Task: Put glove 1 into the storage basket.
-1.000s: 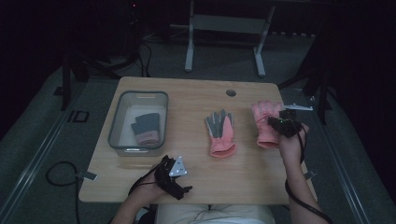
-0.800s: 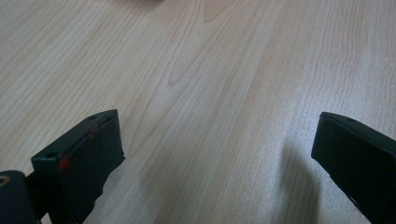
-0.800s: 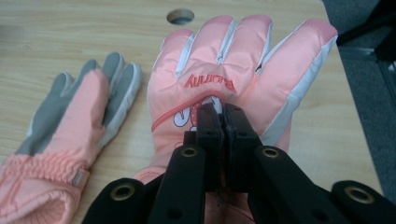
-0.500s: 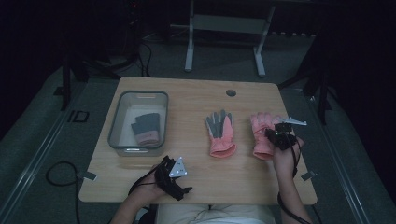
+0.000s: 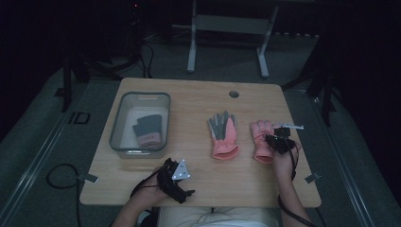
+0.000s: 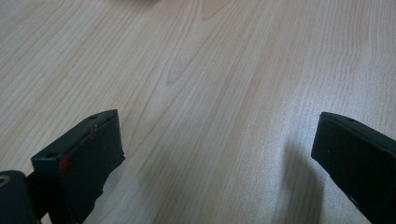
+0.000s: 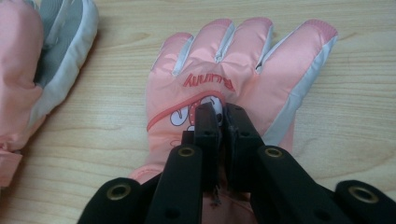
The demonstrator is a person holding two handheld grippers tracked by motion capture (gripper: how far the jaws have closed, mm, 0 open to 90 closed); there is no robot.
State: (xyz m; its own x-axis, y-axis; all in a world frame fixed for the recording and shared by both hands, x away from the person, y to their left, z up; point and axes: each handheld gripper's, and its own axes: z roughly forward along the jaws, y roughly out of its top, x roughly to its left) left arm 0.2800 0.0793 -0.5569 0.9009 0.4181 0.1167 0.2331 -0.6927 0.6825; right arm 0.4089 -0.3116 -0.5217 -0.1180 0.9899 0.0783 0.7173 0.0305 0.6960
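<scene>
- Pink glove [image 7: 233,79]: flat on the counter [image 5: 198,189] at its right side, fingers pointing away from the person, long axis in line with the right gripper [image 7: 223,122].
- Right gripper: jaws clenched on a pinch of the glove's back fabric.
- Left gripper [image 5: 176,181]: jaws released, resting near the front edge, well apart from the glove.
- Second pink glove [image 5: 223,135]: just left of the held one.

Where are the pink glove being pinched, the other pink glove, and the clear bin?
Pinched pink glove [image 7: 210,79], right gripper view, on its back below the lettering.
Other pink glove [image 5: 223,137], high view, on its grey palm.
Clear bin [image 5: 115,130], high view, on its left wall.
</scene>
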